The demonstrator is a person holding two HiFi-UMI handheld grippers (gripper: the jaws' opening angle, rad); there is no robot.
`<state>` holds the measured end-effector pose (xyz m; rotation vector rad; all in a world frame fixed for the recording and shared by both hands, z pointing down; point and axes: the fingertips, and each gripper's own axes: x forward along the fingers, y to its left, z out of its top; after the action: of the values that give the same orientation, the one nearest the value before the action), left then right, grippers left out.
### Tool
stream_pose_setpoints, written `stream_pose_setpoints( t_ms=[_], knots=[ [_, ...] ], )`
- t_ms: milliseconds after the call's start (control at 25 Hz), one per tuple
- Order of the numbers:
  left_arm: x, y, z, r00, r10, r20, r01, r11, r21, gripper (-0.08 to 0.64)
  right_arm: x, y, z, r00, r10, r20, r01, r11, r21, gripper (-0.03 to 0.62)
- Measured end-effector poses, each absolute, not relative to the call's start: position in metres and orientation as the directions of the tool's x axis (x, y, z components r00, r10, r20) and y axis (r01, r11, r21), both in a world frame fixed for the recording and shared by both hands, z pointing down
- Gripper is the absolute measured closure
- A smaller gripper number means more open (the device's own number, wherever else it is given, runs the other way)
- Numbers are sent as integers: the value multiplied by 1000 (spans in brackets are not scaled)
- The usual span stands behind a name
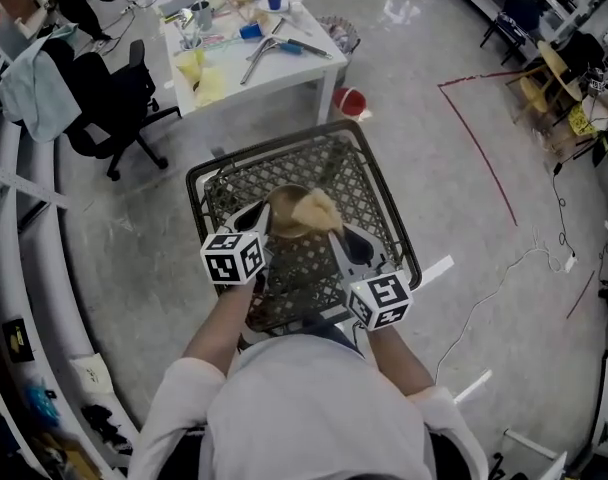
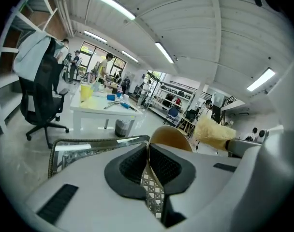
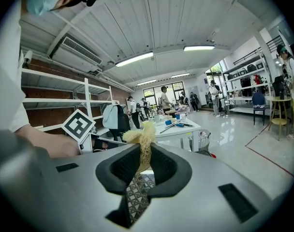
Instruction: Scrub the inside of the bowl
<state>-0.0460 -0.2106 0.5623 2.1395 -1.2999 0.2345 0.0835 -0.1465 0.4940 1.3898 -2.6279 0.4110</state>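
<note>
A tan wooden bowl (image 1: 280, 213) is held above a black wire-mesh table (image 1: 379, 200). My left gripper (image 1: 261, 216) is shut on the bowl's rim, which shows thin between its black pads as the bowl (image 2: 170, 137) rises beyond them. My right gripper (image 1: 336, 230) is shut on a pale yellow fibrous scrubber (image 1: 316, 209) that lies over the bowl's right side. In the right gripper view the scrubber (image 3: 141, 138) sticks up from between the closed pads, and in the left gripper view the scrubber (image 2: 213, 133) hangs at the right.
A white table (image 1: 254, 53) cluttered with tools and cups stands beyond the mesh table, with a wire bin (image 1: 338, 34) and a red object (image 1: 351, 102) beside it. A black office chair (image 1: 109, 103) is at left. Cables and red tape lines cross the floor at right.
</note>
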Motion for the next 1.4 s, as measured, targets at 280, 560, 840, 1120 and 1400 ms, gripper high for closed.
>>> stream_pose_setpoints(
  t_ms=[280,560,840,1120,1400],
  knots=[
    [-57,-194,532,489,-775,401,-859,-347,377,514,68,-130,483,-579,-780,237,-815,566,-128,523],
    [-64,-175,512,469,-804,366,-874,-363,322,514,45,-113,485,-611,-748,261,-784,617,-65,523],
    [-63,-156,506,470,-806,360,-880,-398,260,514,19,-108,492,-627,-706,329,-747,665,2,523],
    [-56,-152,501,490,-806,333,-870,-424,252,514,34,-114,492,-559,-744,366,-786,616,50,523],
    [-59,-164,489,490,-815,310,-869,-429,247,514,26,-104,502,-581,-719,381,-779,627,-7,523]
  ],
)
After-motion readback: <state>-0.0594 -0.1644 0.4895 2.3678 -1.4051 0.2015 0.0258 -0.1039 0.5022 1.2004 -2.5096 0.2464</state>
